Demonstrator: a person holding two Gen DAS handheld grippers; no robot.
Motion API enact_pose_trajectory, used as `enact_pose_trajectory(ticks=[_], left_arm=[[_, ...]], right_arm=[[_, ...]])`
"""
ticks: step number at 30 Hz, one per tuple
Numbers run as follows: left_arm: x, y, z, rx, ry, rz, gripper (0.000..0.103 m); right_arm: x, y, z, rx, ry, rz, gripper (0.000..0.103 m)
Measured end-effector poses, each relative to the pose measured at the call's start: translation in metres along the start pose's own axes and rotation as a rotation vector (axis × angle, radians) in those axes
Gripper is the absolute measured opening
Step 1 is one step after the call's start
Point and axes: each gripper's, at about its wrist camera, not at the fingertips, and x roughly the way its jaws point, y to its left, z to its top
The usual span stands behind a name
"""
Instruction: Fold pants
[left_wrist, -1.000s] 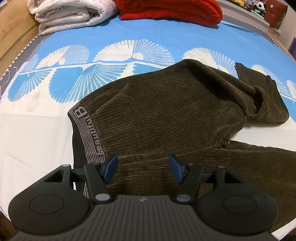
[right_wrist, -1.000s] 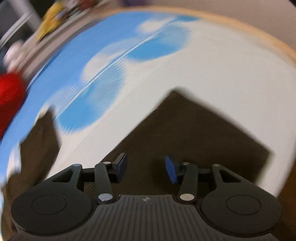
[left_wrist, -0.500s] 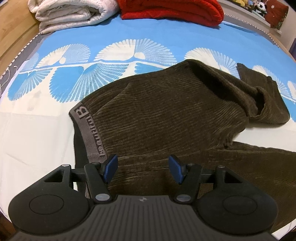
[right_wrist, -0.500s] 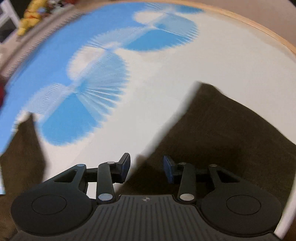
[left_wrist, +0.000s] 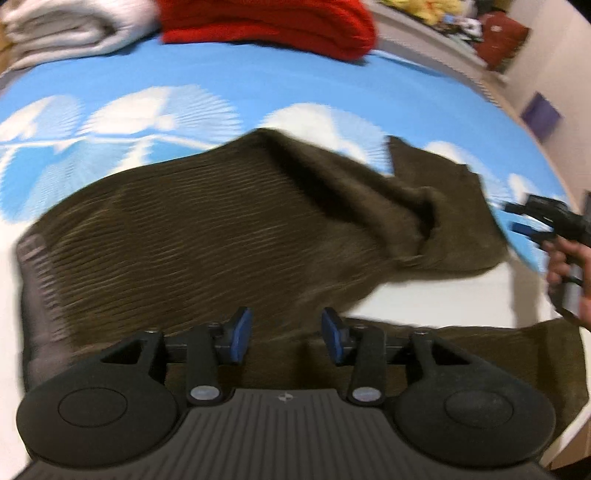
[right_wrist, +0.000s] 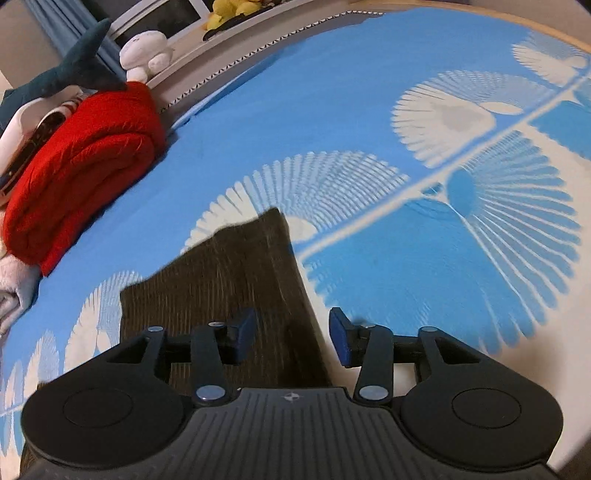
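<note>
Brown corduroy pants (left_wrist: 229, 229) lie spread on the blue and white bed sheet (left_wrist: 207, 92), with the grey waistband (left_wrist: 37, 280) at the far left. My left gripper (left_wrist: 286, 334) hovers over the crotch area. Its jaws are closing, with nothing pressed between the pads. In the right wrist view, my right gripper (right_wrist: 291, 338) hangs over the end of one pant leg (right_wrist: 236, 273). Its jaws are opening, and the leg's right edge lies below the gap. The left wrist view shows the right gripper (left_wrist: 515, 219) in a hand (left_wrist: 565, 258) beside the folded-back leg.
A folded red blanket (left_wrist: 266, 22) and a white blanket (left_wrist: 74, 26) lie at the head of the bed. A plush shark (right_wrist: 55, 81) and a white plush toy (right_wrist: 147, 55) sit past the red blanket (right_wrist: 81, 162). The bed's wooden edge (right_wrist: 554, 29) curves at the far right.
The left view has slid right along the pants, and the left jaws have narrowed. The right gripper has swung from the near leg's hem to the far leg's end.
</note>
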Motion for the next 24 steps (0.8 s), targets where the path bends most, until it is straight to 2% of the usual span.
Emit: enact_pose_trajectory(ticks=[2,7,12,15,16,17,18,19,20,22,24], left_arm=[[0.014,-0.018,0.005,0.038,0.007,-0.011,0.059],[0.054,-0.048,0.017,0.132,0.024,0.017,0.062],[0.093,-0.056,0.014,0.213,0.091,0.042,0.062],[0.102,-0.061,0.015,0.253,0.089,0.054,0.062],[0.104,-0.064,0.015,0.262,0.084,0.057,0.060],[0.106,-0.065,0.015,0.268,0.079,0.062,0.054],[0.109,-0.066,0.015,0.271,0.071,0.077,0.049],[0.111,-0.065,0.015,0.275,0.067,0.093,0.037],[0.112,-0.065,0.015,0.279,0.065,0.110,0.030],[0.114,-0.063,0.016,0.280,0.060,0.126,0.021],[0.114,-0.062,0.020,0.279,0.059,0.125,0.017]], right_arm=[[0.012,-0.002,0.008,0.008,0.005,0.007,0.050],[0.048,-0.013,0.022,0.021,0.036,0.018,0.050],[0.063,-0.008,0.033,-0.011,0.024,0.070,0.050],[0.072,0.002,0.035,-0.050,0.028,0.091,0.050],[0.074,0.005,0.035,-0.059,0.027,0.092,0.046],[0.076,0.008,0.035,-0.069,0.028,0.092,0.040],[0.077,0.012,0.034,-0.080,0.035,0.090,0.023],[0.078,0.015,0.034,-0.093,0.036,0.077,0.012],[0.076,0.017,0.034,-0.104,0.027,0.056,0.012],[0.068,0.017,0.036,-0.092,0.004,0.057,0.008],[0.050,0.016,0.042,-0.072,-0.045,0.074,0.007]])
